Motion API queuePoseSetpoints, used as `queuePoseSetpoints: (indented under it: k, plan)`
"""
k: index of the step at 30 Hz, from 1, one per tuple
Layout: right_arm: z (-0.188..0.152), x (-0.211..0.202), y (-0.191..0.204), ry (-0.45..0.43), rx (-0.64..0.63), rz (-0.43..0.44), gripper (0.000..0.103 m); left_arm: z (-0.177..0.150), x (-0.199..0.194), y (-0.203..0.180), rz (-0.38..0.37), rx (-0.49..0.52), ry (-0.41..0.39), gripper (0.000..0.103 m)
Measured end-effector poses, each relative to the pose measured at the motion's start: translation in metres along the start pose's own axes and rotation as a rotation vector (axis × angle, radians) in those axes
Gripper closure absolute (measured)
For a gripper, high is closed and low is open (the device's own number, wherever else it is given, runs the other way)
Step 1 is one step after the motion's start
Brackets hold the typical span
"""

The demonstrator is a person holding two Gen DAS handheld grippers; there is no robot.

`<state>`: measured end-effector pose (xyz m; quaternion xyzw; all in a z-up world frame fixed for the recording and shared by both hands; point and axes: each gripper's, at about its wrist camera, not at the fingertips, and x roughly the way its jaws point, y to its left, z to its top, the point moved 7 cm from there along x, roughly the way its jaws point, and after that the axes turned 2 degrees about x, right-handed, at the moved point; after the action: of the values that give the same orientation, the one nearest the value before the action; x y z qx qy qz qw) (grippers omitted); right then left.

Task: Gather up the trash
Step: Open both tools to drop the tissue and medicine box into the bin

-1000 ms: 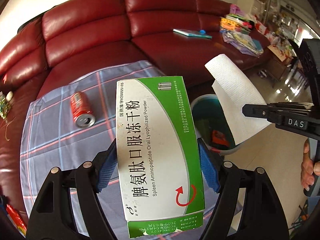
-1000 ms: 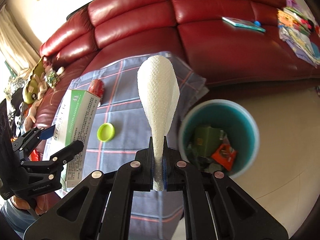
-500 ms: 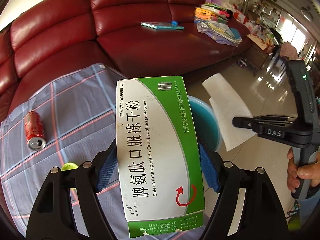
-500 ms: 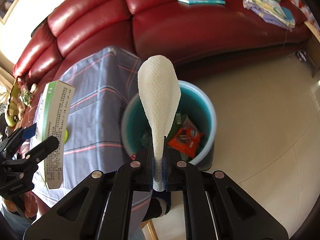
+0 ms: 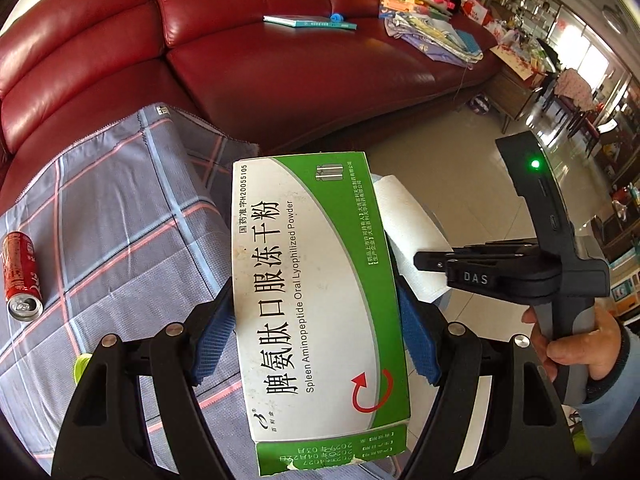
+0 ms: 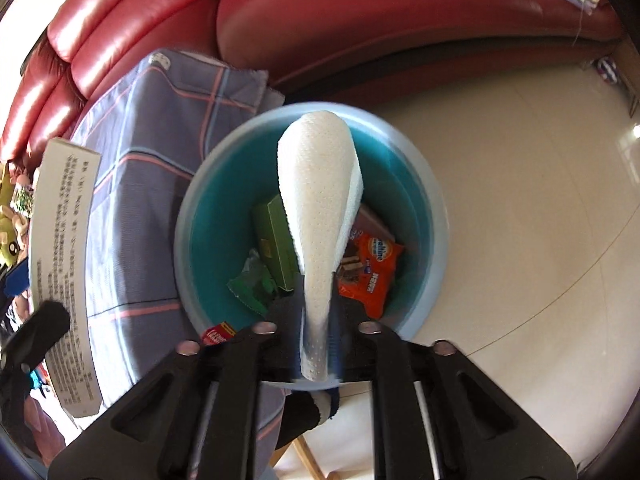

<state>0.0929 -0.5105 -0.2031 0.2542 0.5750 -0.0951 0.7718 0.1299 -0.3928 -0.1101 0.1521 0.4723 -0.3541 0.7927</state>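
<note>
My left gripper (image 5: 316, 340) is shut on a green and white medicine box (image 5: 316, 280), held flat above the table's edge. My right gripper (image 6: 316, 312) is shut on a white paper towel (image 6: 320, 200) and holds it straight over the teal trash bin (image 6: 424, 184). The bin holds a green box, wrappers and an orange snack packet. The towel (image 5: 412, 232) and right gripper (image 5: 424, 260) also show in the left wrist view, just right of the box. The box (image 6: 64, 248) shows at the left of the right wrist view. The bin is hidden in the left wrist view.
A red soda can (image 5: 20, 276) lies on the plaid tablecloth (image 5: 120, 220) at the left, with a green cap (image 5: 80, 364) near the left fingers. A red leather sofa (image 5: 280, 60) stands behind, with a book and a pile of papers. Tiled floor (image 6: 520, 200) lies right of the bin.
Both grippers have moved right, away from the table. The right gripper now holds the towel directly over the bin. The box has come closer to the bin.
</note>
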Motion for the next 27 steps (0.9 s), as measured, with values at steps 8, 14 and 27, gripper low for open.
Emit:
queuePoseSetpoints:
  k: [8, 14, 27]
  plan:
    - [0.005, -0.009, 0.003, -0.012, 0.013, 0.035, 0.04, 0.001, 0.012, 0.005, -0.015, -0.008, 0.019, 0.031]
    - [0.013, -0.037, 0.004, -0.072, 0.019, 0.025, 0.017, 0.007, 0.03, -0.003, -0.038, 0.004, 0.043, 0.031]
    - [0.023, -0.069, -0.026, -0.133, 0.08, -0.019, 0.01, 0.021, 0.067, -0.033, -0.069, 0.05, 0.078, 0.022]
